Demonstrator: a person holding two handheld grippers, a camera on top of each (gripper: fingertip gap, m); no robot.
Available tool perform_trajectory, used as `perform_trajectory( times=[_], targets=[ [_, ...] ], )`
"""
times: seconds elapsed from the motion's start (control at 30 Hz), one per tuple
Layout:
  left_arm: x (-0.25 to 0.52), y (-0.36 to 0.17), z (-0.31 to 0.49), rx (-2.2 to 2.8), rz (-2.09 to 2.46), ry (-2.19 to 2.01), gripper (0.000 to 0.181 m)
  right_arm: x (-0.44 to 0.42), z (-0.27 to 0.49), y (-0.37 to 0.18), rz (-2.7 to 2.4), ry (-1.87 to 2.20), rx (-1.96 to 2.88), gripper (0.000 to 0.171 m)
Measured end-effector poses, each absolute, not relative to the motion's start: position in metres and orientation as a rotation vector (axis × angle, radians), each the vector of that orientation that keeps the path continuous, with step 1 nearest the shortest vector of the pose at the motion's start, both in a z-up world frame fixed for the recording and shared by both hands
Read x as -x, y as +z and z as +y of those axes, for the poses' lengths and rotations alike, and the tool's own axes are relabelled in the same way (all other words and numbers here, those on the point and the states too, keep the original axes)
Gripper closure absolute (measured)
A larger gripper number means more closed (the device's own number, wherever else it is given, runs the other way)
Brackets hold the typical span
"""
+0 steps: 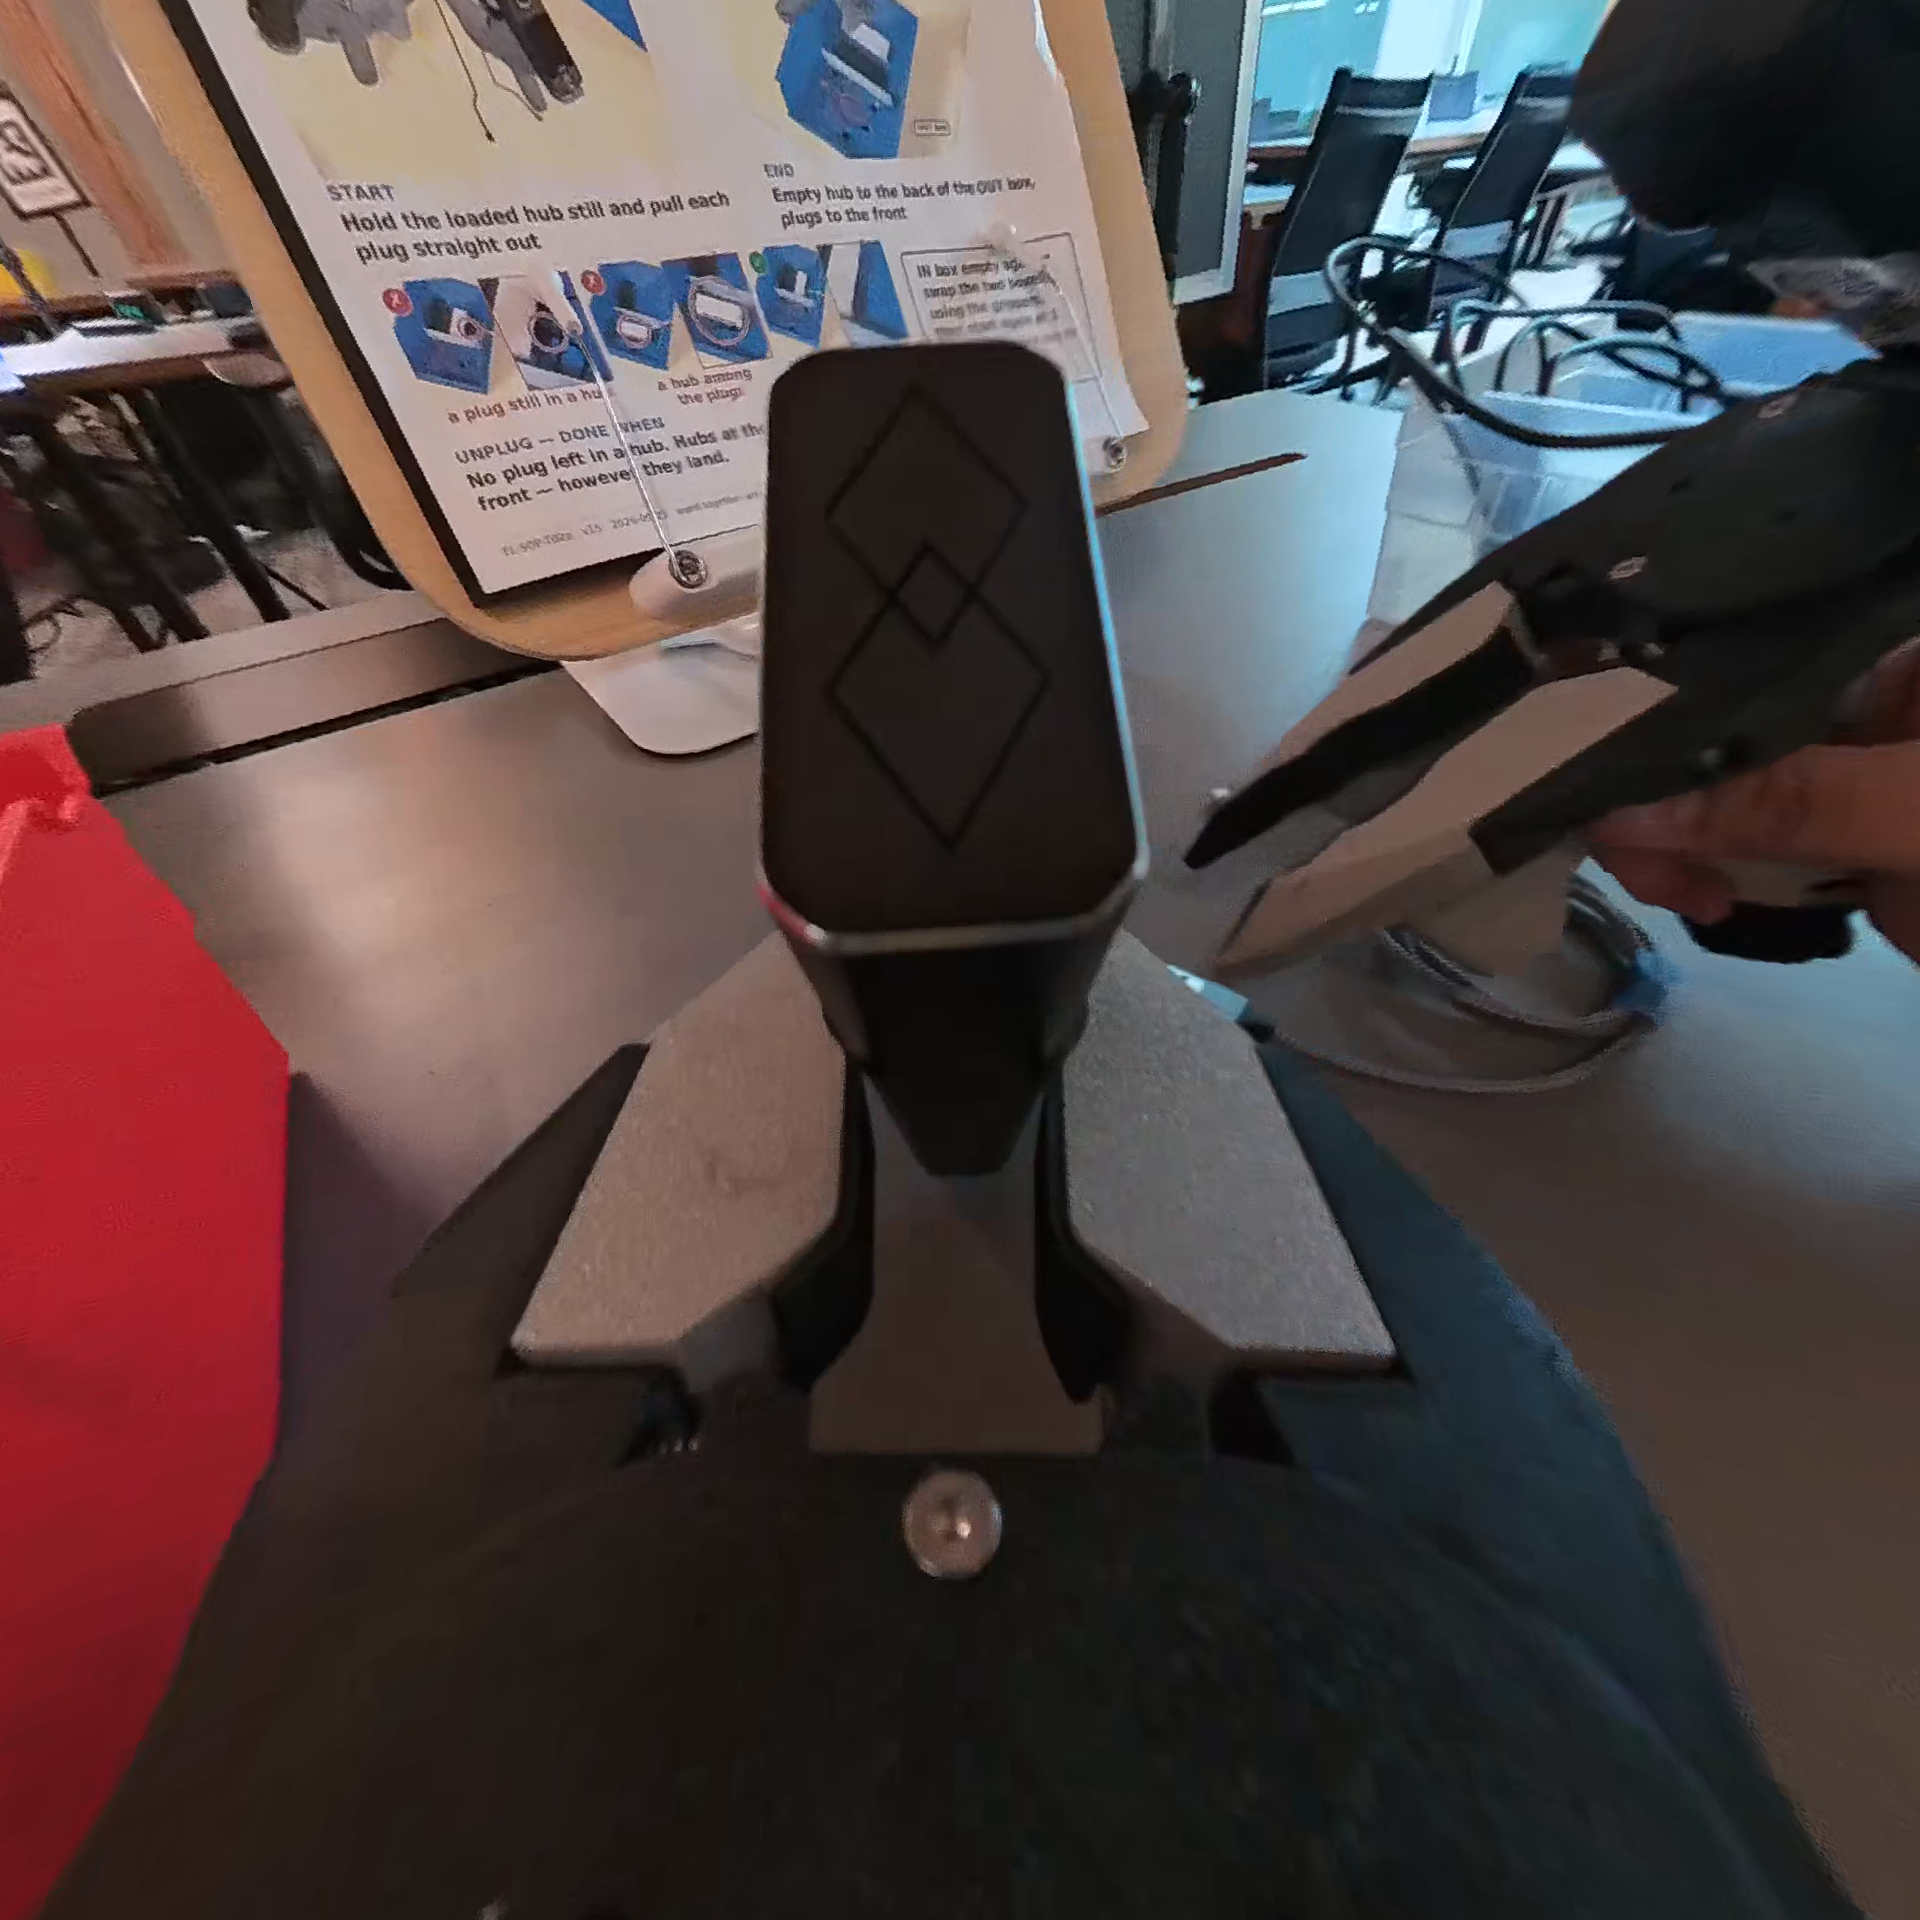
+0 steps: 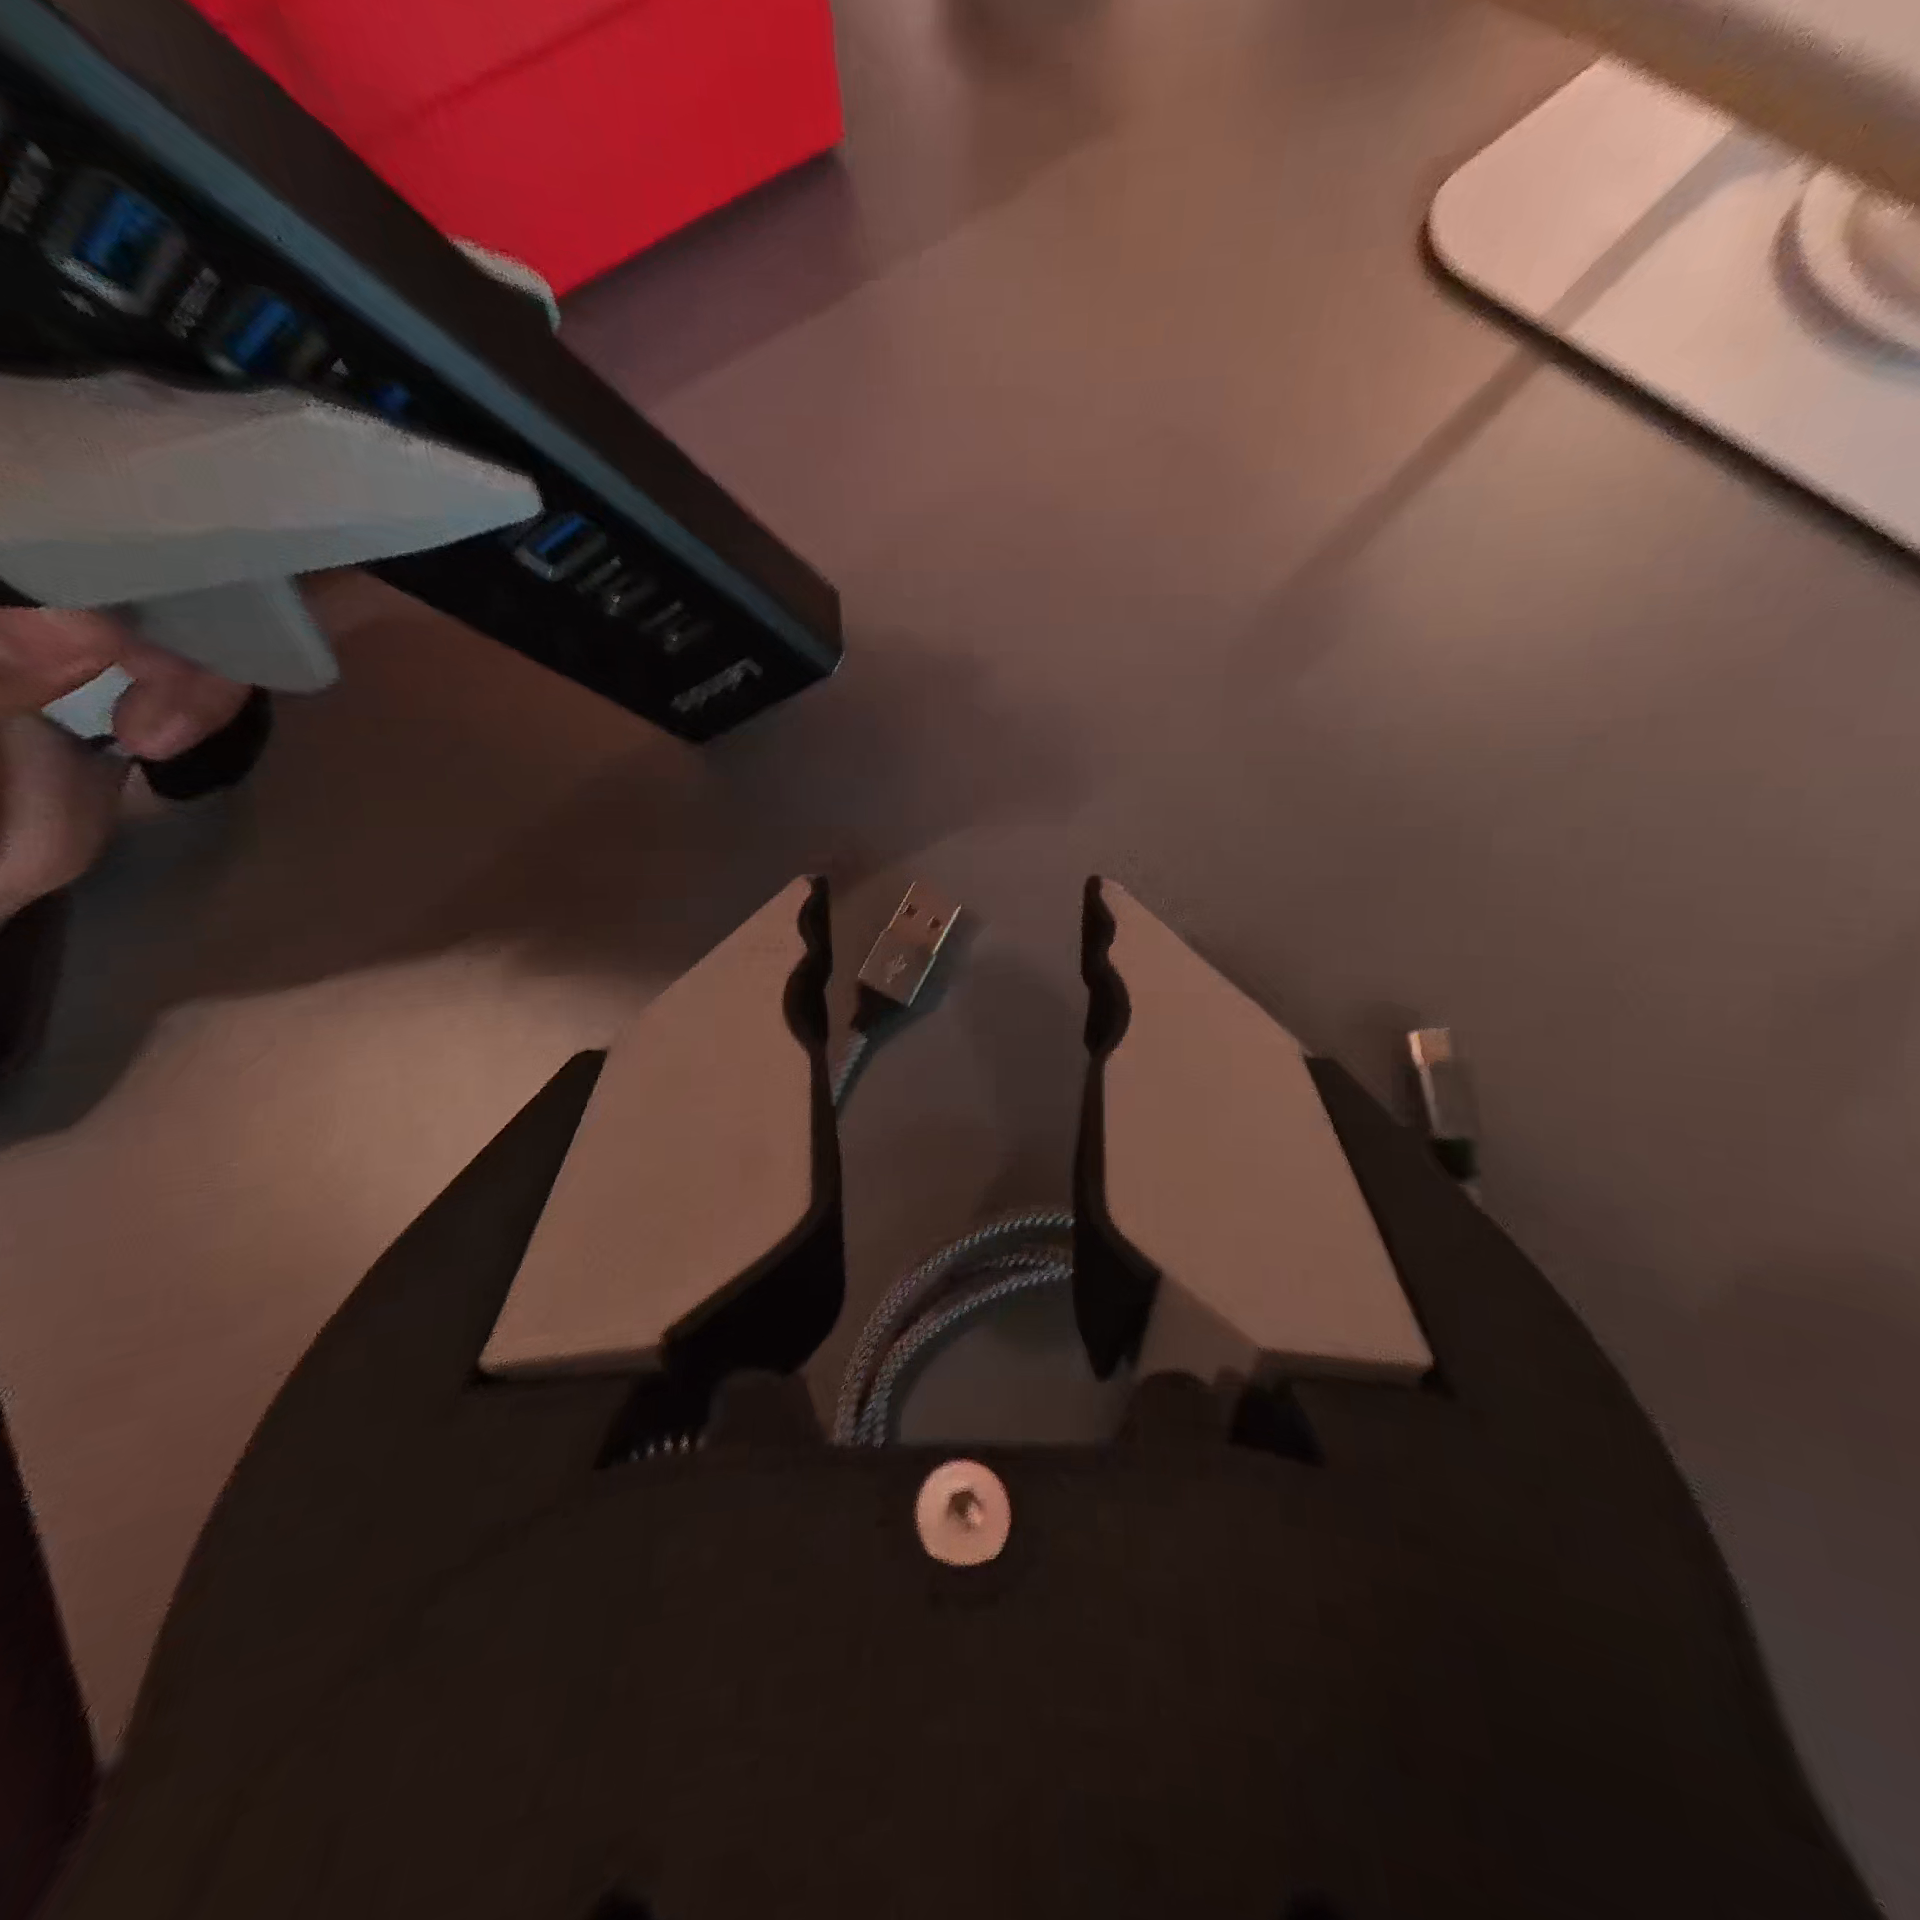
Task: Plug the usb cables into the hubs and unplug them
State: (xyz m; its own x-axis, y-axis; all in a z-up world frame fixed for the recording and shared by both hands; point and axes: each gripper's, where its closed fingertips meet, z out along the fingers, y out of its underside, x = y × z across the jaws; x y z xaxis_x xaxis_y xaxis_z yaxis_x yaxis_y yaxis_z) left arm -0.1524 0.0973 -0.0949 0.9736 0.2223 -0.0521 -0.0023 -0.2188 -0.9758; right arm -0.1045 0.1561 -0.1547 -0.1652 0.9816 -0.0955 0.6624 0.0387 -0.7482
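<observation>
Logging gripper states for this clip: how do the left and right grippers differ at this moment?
The left gripper is shut on the black USB hub, holding it up off the table; the right gripper is open and grips nothing. The left points out across the table, while the right points down at the table, its fingers either side of a braided cable's USB plug. Both have grey fingers on black bodies.

left tongs (image 1: 951, 1049) clamp the black hub (image 1: 940, 644) upright; right tongs (image 1: 1226, 883) seemingly parted.
</observation>
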Motion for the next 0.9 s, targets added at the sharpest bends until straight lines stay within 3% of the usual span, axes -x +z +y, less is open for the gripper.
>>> perform_trajectory(
  times=[0.43, 0.57, 0.9],
  targets=[
    [0.154, -0.091, 0.097, 1.778, -0.107, 0.365, 0.153, 0.084, 0.142, -0.182, -1.9, 0.779, 1.706, 0.128],
    [0.153, -0.095, 0.099, 1.798, -0.099, 0.36, 0.153, 0.088, 0.147, -0.183, -1.883, 0.701, 1.687, 0.143],
    [0.147, -0.098, 0.102, 1.812, -0.067, 0.368, 0.153, 0.092, 0.153, -0.182, -1.828, 0.765, 1.743, 0.141]
  ],
)
